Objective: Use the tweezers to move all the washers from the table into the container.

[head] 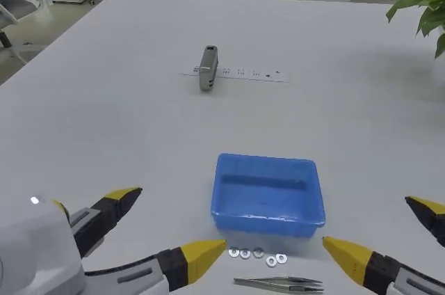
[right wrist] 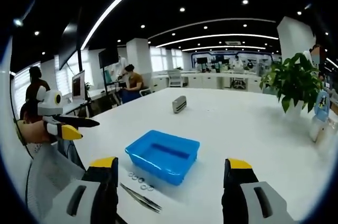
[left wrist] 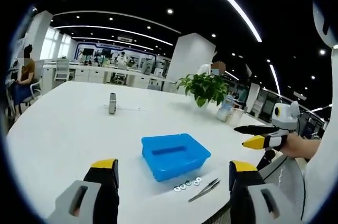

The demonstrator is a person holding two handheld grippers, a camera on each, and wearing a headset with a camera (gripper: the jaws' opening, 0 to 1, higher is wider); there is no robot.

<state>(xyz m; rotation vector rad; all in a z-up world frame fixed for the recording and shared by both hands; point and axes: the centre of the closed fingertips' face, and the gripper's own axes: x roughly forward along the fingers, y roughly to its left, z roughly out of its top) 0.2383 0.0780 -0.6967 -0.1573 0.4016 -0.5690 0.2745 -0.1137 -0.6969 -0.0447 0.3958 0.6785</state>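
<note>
Before lifting any of five small silver metal washers (head: 259, 253), lying on white table (head: 125, 128) just beside near wall of blue plastic container (head: 268, 197), must first take up slim steel tweezers (head: 279, 283), untouched. Left gripper (head: 175, 222), right gripper (head: 368, 222): both gaping, empty. Calls for narrow, careful pinch.

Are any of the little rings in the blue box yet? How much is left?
Nothing is done yet: the blue container looks empty. Nothing is in hand either: the left gripper and right gripper are both open, and the tweezers lie on the table. Left to do: pick up the tweezers and move all five washers, which lie in front of the container.
</note>
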